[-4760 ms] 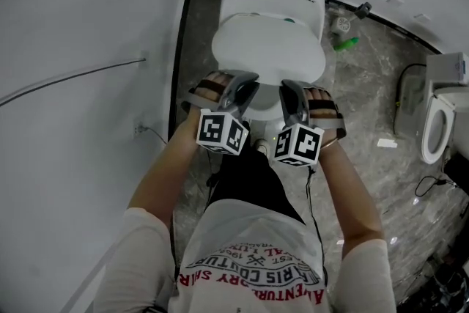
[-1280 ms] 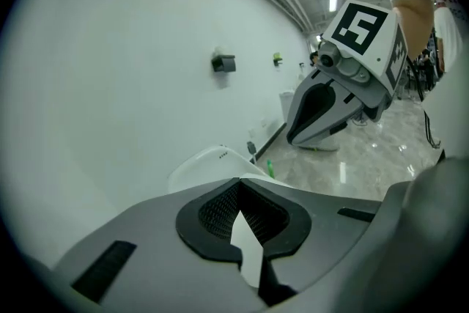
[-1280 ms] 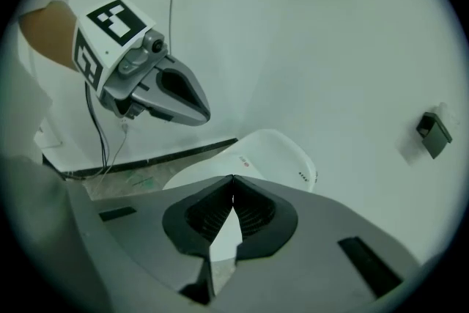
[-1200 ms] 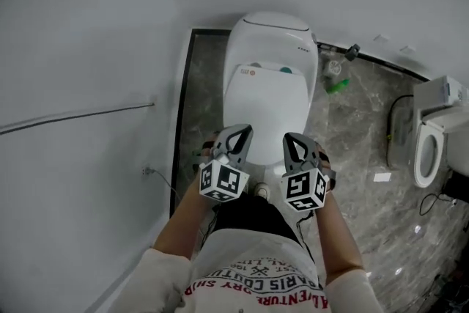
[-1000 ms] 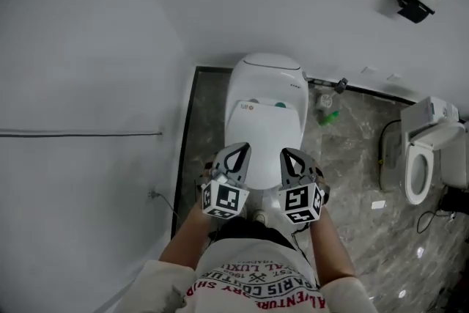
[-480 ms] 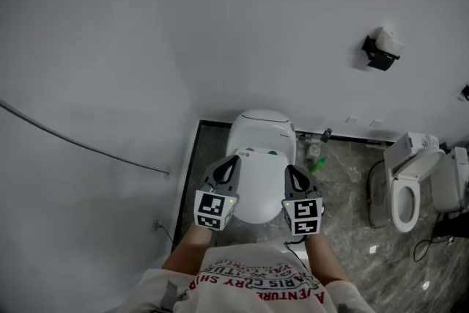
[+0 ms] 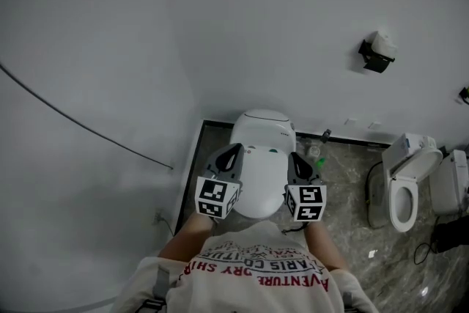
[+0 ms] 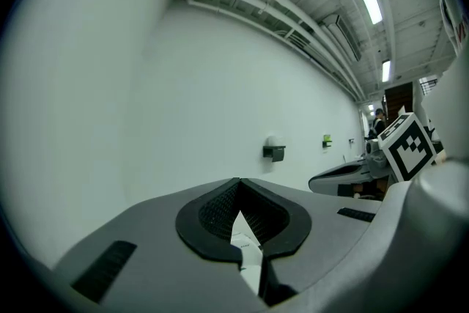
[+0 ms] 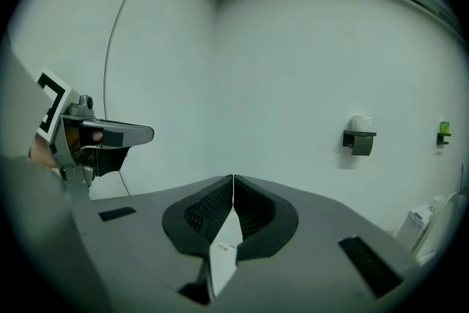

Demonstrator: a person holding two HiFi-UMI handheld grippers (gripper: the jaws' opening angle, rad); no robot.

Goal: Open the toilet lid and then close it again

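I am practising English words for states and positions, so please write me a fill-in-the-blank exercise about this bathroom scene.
The near toilet lid is ____.
The left gripper and the right gripper both have their jaws ____.
The second toilet stands near the head view's ____ edge.
Missing words: closed; shut; right.

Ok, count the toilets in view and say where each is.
2. The closed toilet is at centre against the wall; the second toilet, lid up, stands at right. A white shape at the right edge may be another.
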